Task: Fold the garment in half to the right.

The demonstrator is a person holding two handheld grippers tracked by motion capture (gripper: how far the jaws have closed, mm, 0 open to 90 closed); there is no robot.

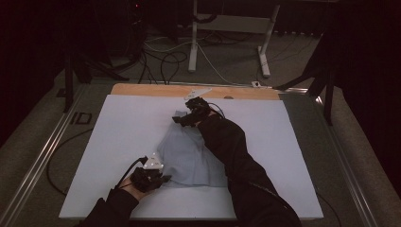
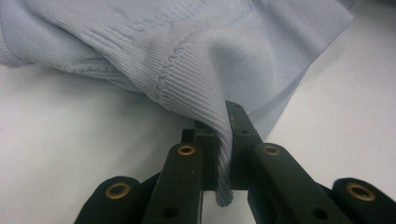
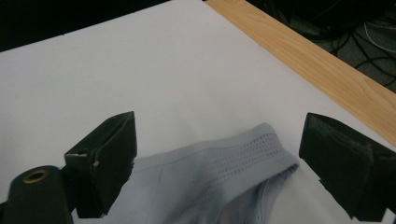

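Two tongs work a pale blue garment (image 1: 189,156) lying mid-bench (image 1: 118,142); the left tongs (image 2: 223,140) are clamped on its near hem; the right tongs (image 3: 215,163), jaws apart, straddle the far waistband, which they must next pinch.

Left gripper (image 1: 163,178) grips garment (image 1: 189,156); right gripper (image 1: 178,120) above.

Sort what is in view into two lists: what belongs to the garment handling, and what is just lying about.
In the job:
- light blue garment, near edge pinched
- left gripper, fingers shut on the fabric
- right gripper, open over the perforated waistband
- white mat under the garment

Lying about:
- wooden table edge
- cables on the floor
- white desk frame
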